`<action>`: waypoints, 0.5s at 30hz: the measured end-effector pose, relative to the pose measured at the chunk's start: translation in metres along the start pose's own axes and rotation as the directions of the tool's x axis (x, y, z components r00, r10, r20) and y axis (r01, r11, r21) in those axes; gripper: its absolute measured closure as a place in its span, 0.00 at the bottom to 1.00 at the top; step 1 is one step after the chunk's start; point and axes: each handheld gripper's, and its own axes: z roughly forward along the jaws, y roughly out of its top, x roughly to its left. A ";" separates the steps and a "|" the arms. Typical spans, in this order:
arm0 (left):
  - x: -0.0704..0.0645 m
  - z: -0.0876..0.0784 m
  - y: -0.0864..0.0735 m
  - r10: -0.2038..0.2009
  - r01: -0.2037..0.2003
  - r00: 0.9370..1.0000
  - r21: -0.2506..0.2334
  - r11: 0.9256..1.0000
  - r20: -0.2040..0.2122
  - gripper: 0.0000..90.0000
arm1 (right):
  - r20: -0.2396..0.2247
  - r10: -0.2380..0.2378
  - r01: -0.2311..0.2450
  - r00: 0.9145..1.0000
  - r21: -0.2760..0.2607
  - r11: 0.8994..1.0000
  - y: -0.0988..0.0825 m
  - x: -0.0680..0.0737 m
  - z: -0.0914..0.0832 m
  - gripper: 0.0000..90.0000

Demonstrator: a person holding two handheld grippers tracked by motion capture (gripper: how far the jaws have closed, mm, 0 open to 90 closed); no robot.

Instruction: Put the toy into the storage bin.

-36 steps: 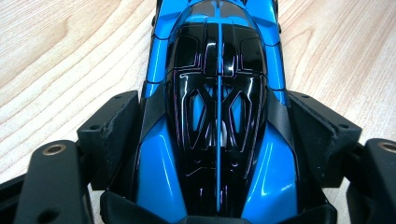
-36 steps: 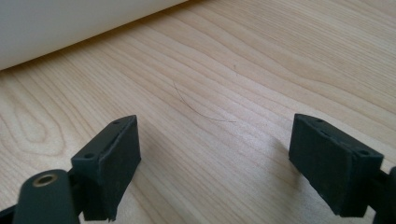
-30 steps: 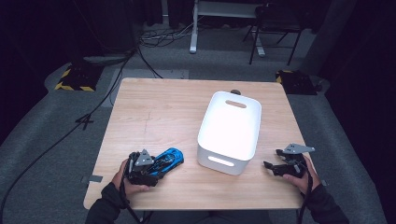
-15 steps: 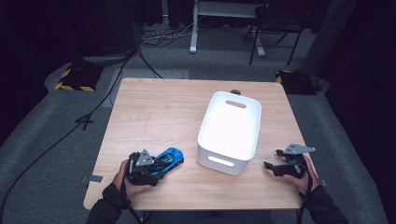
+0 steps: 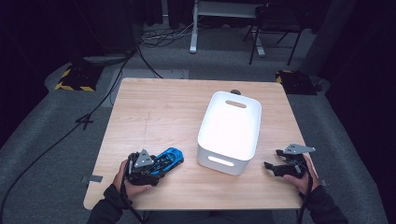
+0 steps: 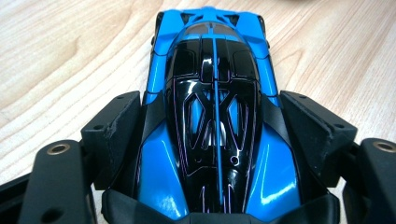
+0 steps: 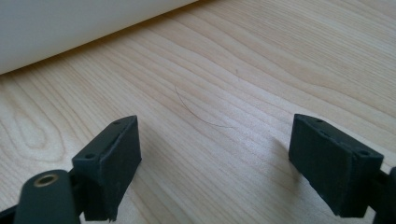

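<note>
Left tongs sit at the table near edge, well left of the bin. Jaws half closed, pads pressed on both flanks of the blue car; car rests on the wood, nose toward the bin. Right tongs lie just right of the bin's near corner, jaws wide apart, nothing between them.

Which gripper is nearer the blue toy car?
Left. The left gripper has its jaws around the car; the right gripper sits beyond the white bin.
</note>
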 end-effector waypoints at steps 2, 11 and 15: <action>0.000 -0.002 0.001 0.000 0.000 1.000 -0.017 1.000 -0.011 0.28 | 0.000 0.000 0.000 1.000 0.000 1.000 0.000 0.000 0.000 0.19; -0.002 -0.013 0.015 0.005 -0.008 0.999 -0.106 0.994 -0.033 0.28 | 0.000 0.000 0.000 1.000 0.000 1.000 0.000 0.000 0.000 0.19; -0.002 -0.017 0.022 0.008 -0.015 0.999 -0.142 0.990 -0.046 0.28 | 0.000 0.000 0.000 1.000 0.000 1.000 0.000 0.000 0.000 0.19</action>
